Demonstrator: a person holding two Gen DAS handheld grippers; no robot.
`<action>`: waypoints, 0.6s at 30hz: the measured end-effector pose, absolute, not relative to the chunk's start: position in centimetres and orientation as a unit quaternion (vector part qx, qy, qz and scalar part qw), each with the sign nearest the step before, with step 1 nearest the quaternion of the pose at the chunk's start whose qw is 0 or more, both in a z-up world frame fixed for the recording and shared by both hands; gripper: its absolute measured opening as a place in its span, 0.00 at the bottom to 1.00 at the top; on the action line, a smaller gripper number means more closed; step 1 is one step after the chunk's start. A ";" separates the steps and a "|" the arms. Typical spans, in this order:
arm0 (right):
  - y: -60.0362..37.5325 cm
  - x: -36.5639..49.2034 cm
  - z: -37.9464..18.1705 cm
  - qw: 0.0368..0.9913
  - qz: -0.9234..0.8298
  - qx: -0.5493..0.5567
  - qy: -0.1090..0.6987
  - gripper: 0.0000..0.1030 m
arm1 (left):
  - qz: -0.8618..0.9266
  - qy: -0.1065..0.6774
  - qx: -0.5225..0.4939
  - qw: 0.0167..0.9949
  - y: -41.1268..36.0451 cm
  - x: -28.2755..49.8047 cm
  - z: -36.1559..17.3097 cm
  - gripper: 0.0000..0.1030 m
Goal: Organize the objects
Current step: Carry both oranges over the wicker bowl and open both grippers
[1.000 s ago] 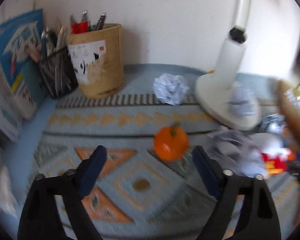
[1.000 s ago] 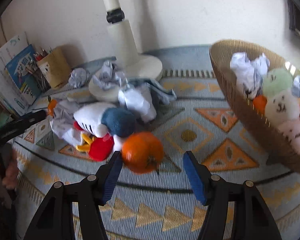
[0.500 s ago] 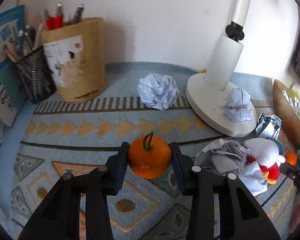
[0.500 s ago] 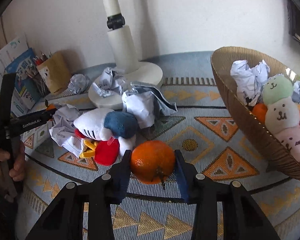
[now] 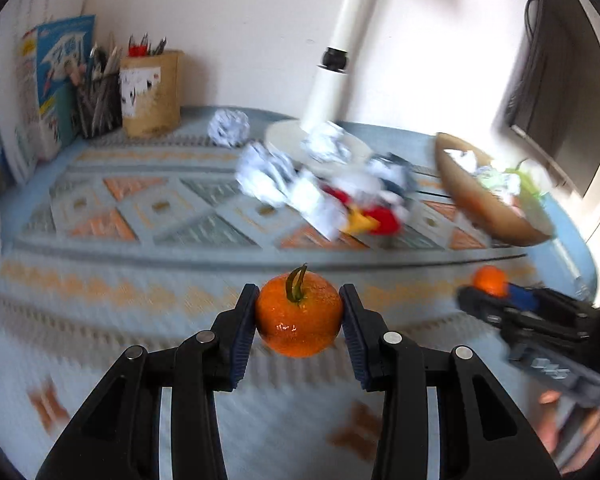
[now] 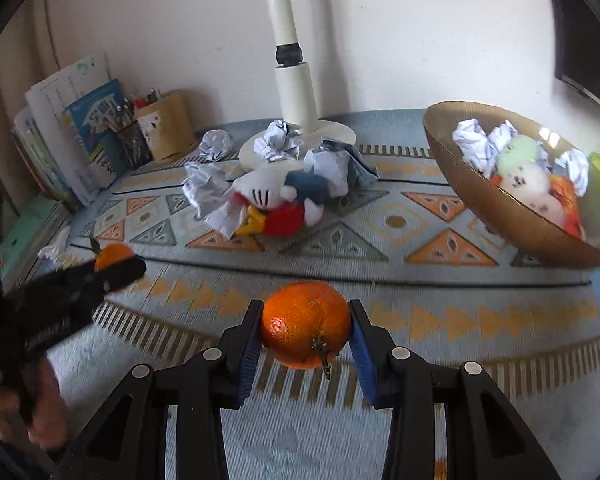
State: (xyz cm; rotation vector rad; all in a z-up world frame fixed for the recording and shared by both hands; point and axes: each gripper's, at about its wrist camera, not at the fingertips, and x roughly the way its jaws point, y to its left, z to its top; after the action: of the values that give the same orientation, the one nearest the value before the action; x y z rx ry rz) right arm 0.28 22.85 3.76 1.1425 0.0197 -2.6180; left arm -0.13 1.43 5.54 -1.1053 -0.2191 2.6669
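Note:
My left gripper is shut on an orange tangerine with a green stem on top, held above the patterned mat. My right gripper is shut on a second tangerine, its stem pointing down. Each gripper shows in the other's view: the right gripper at the right edge, the left gripper at the left edge, both with fruit between the pads. A woven bowl at the right holds crumpled paper, plush toys and something orange.
A plush toy lies mid-mat among crumpled paper balls. A white lamp base stands behind them. Pen holders and books line the back left. A dark monitor stands at the far right.
Both grippers closed on their tangerines, lifted them off the mat and drew back toward the near edge; the left one also swung so the bowl and right gripper came into view.

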 end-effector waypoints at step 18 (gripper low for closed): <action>23.4 0.5 1.8 0.142 -0.897 0.418 -0.007 0.39 | 0.906 -0.074 -0.399 0.119 3.2 0.2 3.4 0.37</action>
State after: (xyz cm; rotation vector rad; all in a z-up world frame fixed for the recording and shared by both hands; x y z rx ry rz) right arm 0.54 23.43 1.83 1.2071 -0.0210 -2.5891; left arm 0.20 3.24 3.38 -1.1664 -0.2161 2.6488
